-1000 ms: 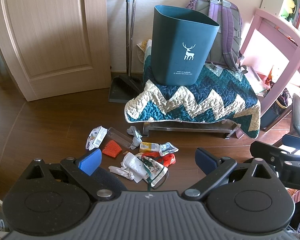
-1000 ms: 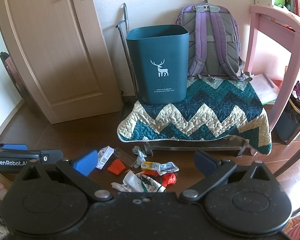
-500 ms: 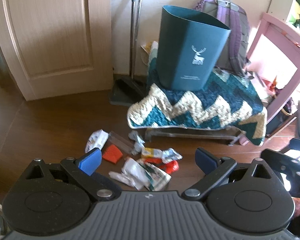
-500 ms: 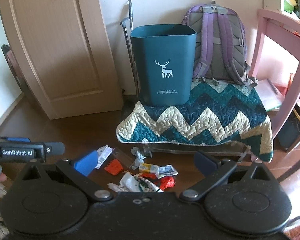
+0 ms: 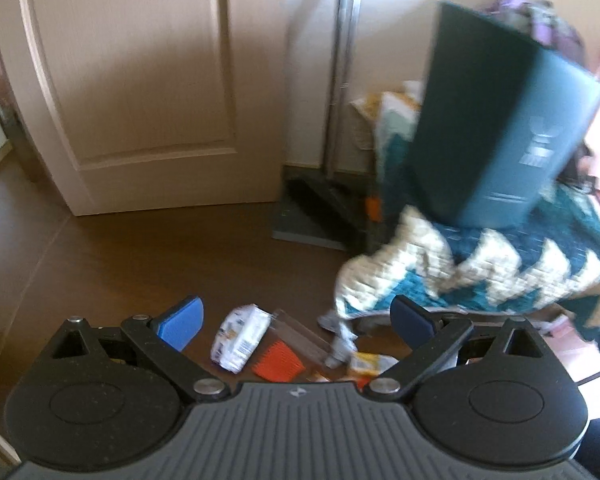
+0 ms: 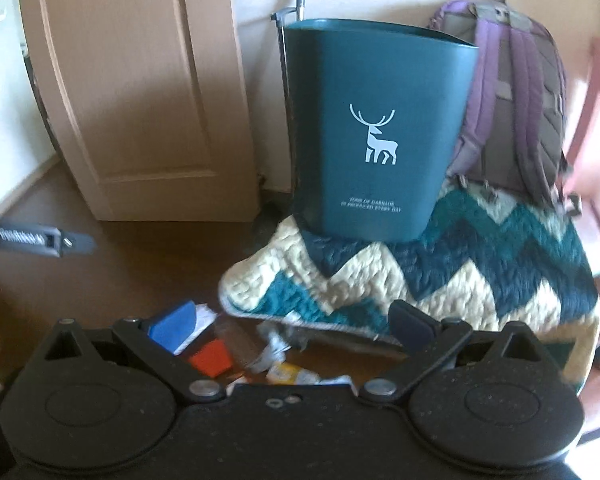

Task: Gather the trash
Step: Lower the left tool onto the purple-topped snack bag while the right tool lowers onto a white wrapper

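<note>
Fingers wide on left gripper (image 5: pixel 296 322) and right gripper (image 6: pixel 292 324), bodies hiding half the blurred floor trash (image 5: pixel 242 338); teal bin (image 6: pixel 376 128) on quilt (image 6: pixel 480 264).

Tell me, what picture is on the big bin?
A white deer on the dark teal bin, clearest in the right wrist view.

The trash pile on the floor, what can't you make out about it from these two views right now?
- Trash pile, left wrist view: its near part is hidden behind the left gripper body; motion blur smears wrapper print.
- Same pile, right wrist view: the right gripper body and blue pad cover most pieces.
- Teal bin: its inside is not visible in either view.
</note>
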Available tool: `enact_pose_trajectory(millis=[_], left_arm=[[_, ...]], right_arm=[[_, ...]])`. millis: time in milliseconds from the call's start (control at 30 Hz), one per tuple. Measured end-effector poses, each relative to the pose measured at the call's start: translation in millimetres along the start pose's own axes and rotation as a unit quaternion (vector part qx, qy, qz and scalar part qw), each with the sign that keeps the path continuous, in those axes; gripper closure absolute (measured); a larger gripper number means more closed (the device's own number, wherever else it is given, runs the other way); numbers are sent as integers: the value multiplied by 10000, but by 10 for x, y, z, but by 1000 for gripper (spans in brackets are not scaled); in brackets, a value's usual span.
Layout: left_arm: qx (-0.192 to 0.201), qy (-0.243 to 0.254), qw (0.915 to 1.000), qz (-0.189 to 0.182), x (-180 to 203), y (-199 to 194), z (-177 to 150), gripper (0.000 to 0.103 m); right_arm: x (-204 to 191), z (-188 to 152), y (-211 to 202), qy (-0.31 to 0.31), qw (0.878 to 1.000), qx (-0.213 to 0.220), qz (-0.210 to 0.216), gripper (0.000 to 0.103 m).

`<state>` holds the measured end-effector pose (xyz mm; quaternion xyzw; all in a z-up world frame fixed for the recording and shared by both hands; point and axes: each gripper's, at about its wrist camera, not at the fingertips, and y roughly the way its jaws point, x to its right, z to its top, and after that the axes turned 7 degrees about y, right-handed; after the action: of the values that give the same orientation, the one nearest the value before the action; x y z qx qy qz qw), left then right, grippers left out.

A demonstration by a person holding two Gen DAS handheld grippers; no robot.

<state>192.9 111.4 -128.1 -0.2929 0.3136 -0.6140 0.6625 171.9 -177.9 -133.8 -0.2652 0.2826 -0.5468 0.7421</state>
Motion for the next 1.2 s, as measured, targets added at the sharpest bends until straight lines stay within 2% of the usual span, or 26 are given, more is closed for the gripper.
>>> enact_pose_trajectory(millis=[67, 167, 233, 300, 400, 467, 533, 700, 867, 933, 1033, 1133, 1200], left_arm=[[16, 7, 9999, 100, -153, 313, 36, 3], [-9, 21, 10000, 60, -365, 812, 60, 3], [-160, 21, 9998, 103, -479, 1177, 12, 3], [-295, 8, 9996, 4, -570, 1551, -75, 3], [-477, 138, 9987, 63, -641, 2053, -273, 3], [-596, 254, 9979, 100, -661, 2347, -437, 3], [-811, 343, 9960, 136, -681, 2642, -563, 3], [-1199, 472, 9915, 162, -683, 3277, -910, 3], [-1667, 395, 9851, 173, -683, 3844, -1176, 3], [-1868, 104, 9823, 119, -738, 4041, -1252, 3], [-2032, -245, 9788, 110, -809, 4371, -1321, 3], [-2144, -369, 9760, 37, -852, 4597, -1370, 3], [-2187, -315, 9753, -53, -859, 4648, -1398, 3]], right_arm=[[13, -18, 271, -162, 9999, -51, -31, 1], [37, -87, 725, -402, 9987, -305, -7, 1], [37, -165, 1037, -579, 9970, -506, -95, 1], [52, -272, 1325, -714, 9948, -724, -1, 1], [71, -447, 1707, -831, 9919, -929, 244, 1], [86, -616, 1996, -987, 9869, -1211, 411, 1], [101, -752, 2280, -1059, 9825, -1483, 378, 1], [272, -1111, 2979, -752, 9775, -1967, 132, 8], [419, -1492, 3549, -619, 9633, -2611, -84, 14], [585, -1574, 3684, -181, 9607, -2758, -274, 17], [994, -1639, 3803, 1060, 9500, -2852, -699, 17], [1413, -1740, 3851, 2201, 9270, -2840, -1078, 17], [1643, -1833, 3905, 2986, 9024, -2826, -1291, 19]])
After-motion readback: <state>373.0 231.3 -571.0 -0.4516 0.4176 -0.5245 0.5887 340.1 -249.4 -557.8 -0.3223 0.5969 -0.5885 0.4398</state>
